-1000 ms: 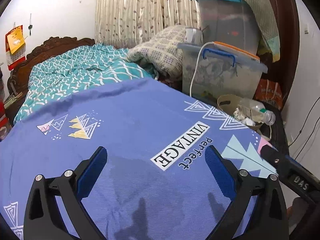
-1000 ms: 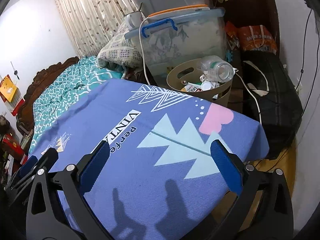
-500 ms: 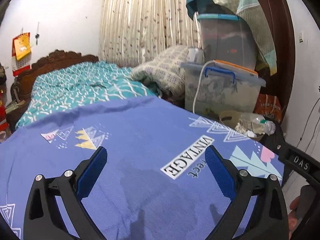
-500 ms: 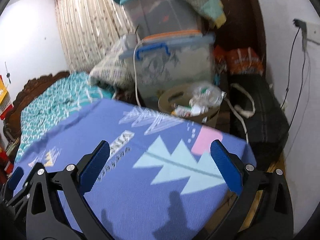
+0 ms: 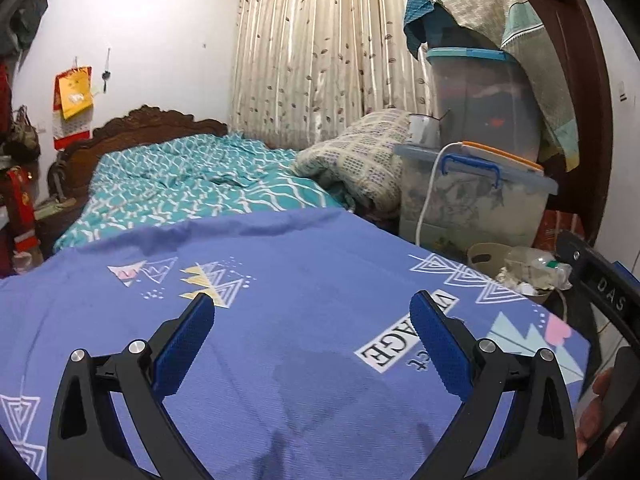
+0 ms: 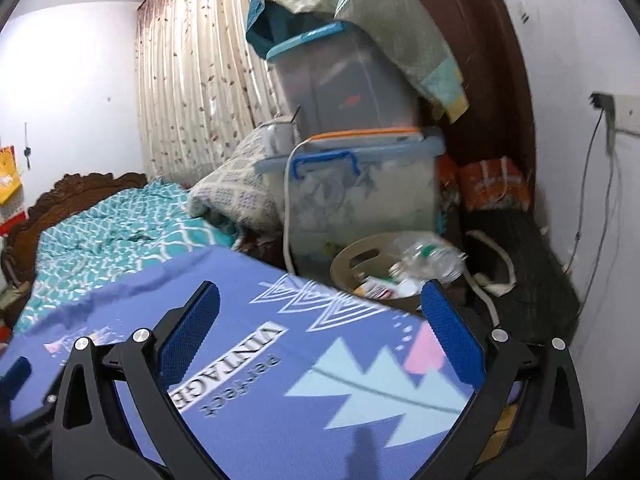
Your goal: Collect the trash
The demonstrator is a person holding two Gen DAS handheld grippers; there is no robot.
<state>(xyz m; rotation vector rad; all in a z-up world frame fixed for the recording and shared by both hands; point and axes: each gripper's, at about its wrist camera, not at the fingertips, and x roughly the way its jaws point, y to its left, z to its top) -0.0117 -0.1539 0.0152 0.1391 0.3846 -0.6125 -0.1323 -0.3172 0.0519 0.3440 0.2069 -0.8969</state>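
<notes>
A beige trash basket (image 6: 362,258) stands on the floor past the far right corner of the blue printed cloth (image 6: 280,360). It holds a clear plastic bottle (image 6: 430,258) and paper scraps. The basket also shows in the left wrist view (image 5: 486,256) with the bottle (image 5: 536,266) on top. My left gripper (image 5: 312,340) is open and empty above the blue cloth (image 5: 280,320). My right gripper (image 6: 320,328) is open and empty above the cloth, short of the basket. Its body shows at the right edge of the left wrist view (image 5: 604,292).
Stacked clear storage boxes (image 6: 360,200) with a white cable (image 6: 288,216) stand behind the basket. A black bag (image 6: 528,272) lies right of it. A teal bed (image 5: 192,192) and a folded quilt (image 5: 360,160) lie beyond the cloth. Curtains (image 5: 328,48) hang behind.
Both grippers have pulled back and tilted up, so the basket and boxes sit lower and farther in both views. Both stay open and empty.
</notes>
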